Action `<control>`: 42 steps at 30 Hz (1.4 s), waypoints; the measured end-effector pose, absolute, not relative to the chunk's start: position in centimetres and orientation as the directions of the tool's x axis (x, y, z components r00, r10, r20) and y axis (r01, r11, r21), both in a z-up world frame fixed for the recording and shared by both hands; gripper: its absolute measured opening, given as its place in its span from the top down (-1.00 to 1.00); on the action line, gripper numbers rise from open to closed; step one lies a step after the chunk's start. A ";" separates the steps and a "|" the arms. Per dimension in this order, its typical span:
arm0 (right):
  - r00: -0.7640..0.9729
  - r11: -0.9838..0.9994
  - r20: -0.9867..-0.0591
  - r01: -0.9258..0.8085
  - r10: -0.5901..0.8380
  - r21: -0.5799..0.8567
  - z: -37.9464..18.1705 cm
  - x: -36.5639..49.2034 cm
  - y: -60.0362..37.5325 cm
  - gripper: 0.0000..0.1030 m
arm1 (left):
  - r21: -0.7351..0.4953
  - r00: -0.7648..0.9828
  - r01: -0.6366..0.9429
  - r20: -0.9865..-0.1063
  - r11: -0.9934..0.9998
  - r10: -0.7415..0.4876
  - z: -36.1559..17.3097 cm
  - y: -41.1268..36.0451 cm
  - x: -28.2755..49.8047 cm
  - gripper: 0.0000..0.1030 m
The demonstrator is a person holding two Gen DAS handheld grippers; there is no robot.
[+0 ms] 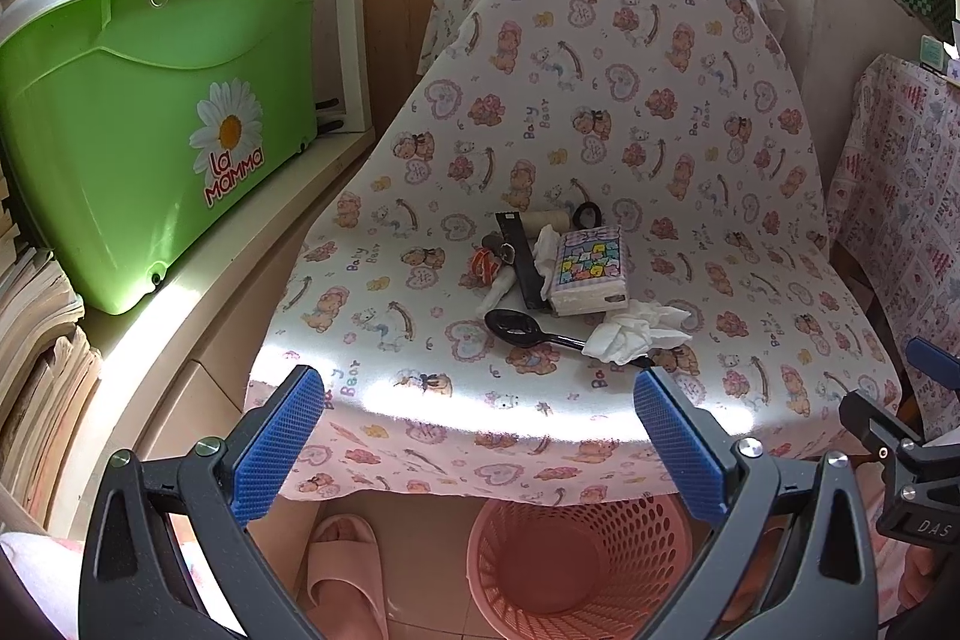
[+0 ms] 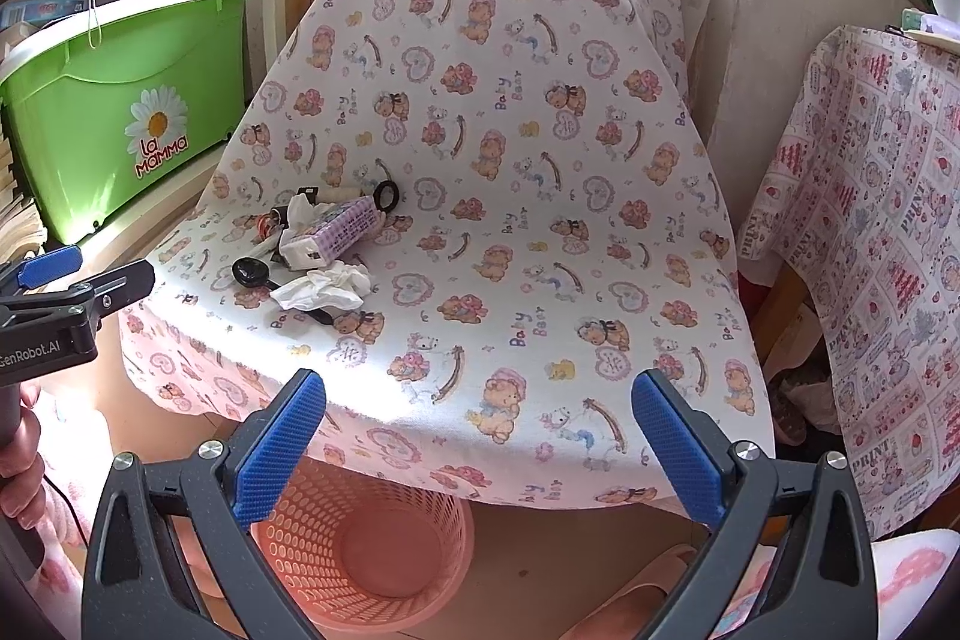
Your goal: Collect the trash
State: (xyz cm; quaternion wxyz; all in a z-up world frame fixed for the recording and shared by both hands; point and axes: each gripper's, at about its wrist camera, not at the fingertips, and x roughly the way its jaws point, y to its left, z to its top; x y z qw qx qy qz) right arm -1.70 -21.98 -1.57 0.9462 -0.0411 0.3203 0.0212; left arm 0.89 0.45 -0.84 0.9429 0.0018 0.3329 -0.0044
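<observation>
A crumpled white tissue (image 1: 636, 331) (image 2: 324, 287) lies on the seat of a chair covered in a bear-print cloth (image 1: 600, 112) (image 2: 510, 160), on the handle of a black spoon (image 1: 516, 327) (image 2: 252, 274). Another crumpled tissue (image 1: 547, 244) (image 2: 298, 211) lies beside a tissue pack (image 1: 591, 274) (image 2: 336, 235). A pink mesh trash basket (image 1: 576, 562) (image 2: 366, 544) stands on the floor under the seat's front edge. My left gripper (image 1: 480, 436) is open and empty above the basket, in front of the seat. My right gripper (image 2: 480, 442) is open and empty, to the right of the left one.
Small clutter sits by the pack: a black strip (image 1: 521, 256), a cream roll (image 1: 547, 220), a black ring (image 1: 588, 214) (image 2: 386, 194), a red-orange item (image 1: 485, 265). A green tub (image 1: 150, 124) (image 2: 114, 118) stands on a shelf left. A pink slipper (image 1: 348, 568) lies on the floor. Another cloth-covered piece (image 2: 870, 250) is right.
</observation>
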 end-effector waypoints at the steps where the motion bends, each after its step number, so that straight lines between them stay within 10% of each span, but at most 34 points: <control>1: 0.793 0.996 -0.609 -0.066 0.015 -0.061 -1.6 -1.7 -22.0 -0.99 | 0.003 0.778 0.006 -0.629 1.000 -0.003 -0.9 0.5 1.0 -0.99; 34: 0.680 0.975 -0.699 -0.154 0.222 0.160 -4.0 10.0 -17.8 -0.99 | -0.044 0.667 -0.102 -0.744 0.994 0.036 -5.3 3.0 5.3 -0.99; 37: 0.624 0.965 -0.735 -0.176 0.263 0.196 -5.3 10.7 -17.3 -0.59 | 0.032 0.688 -0.113 -0.718 0.993 0.102 -4.8 2.8 5.6 -0.99; 42: 0.610 0.951 -0.730 -0.197 0.309 0.237 -6.1 11.1 -16.6 -0.54 | -0.016 0.673 -0.127 -0.736 0.992 0.074 -5.0 3.6 6.0 -0.99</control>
